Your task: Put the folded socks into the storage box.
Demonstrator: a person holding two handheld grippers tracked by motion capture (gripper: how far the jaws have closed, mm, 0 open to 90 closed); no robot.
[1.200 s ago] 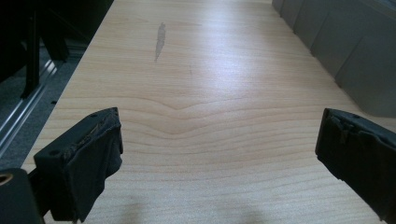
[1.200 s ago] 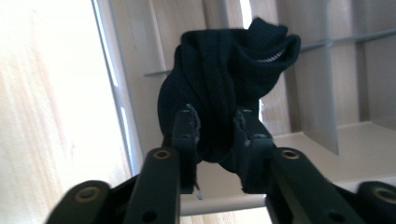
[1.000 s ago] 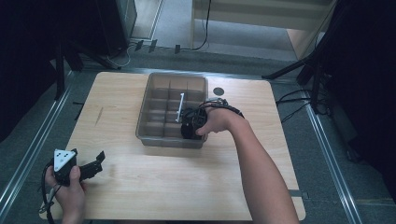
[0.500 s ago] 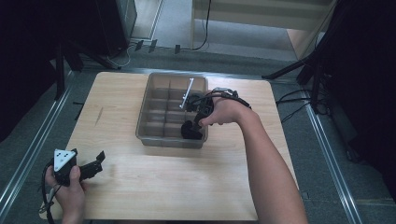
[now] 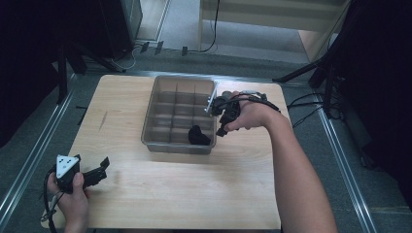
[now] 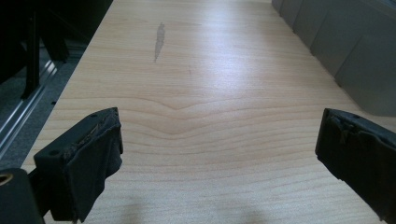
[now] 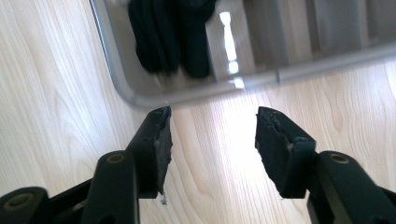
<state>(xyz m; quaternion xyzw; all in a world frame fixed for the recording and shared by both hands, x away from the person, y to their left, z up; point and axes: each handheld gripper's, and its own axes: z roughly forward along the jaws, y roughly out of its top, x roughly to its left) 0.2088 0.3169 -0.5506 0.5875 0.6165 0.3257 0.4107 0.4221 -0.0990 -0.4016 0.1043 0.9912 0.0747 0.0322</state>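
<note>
A grey divided bin (image 5: 178,148) stands at the middle back of the wooden table (image 5: 160,189). A black bundle of fabric (image 5: 198,136) lies in its near right compartment. My right gripper (image 5: 221,128) hangs over the bin's right rim and points down. In the right gripper view my right gripper (image 7: 212,135) is open; its jaws have just been opening and nothing is between them. Beyond them are the bin's corner (image 7: 196,91) and the bundle (image 7: 173,32). My left gripper (image 5: 99,169) rests open at the front left. In its own view my left gripper (image 6: 219,144) has bare wood between the jaws.
A dark streak (image 5: 103,120) marks the table's left part. Metal rails (image 5: 29,160) run along both sides of the table. Cables (image 5: 303,104) and dark stands lie on the floor to the right and behind. The bin's wall (image 6: 345,42) shows at the left gripper view's upper right.
My right gripper has lifted out of the bin's near right compartment and moved right, to above the rim. The black bundle stays in the compartment. The left hand has not moved.
</note>
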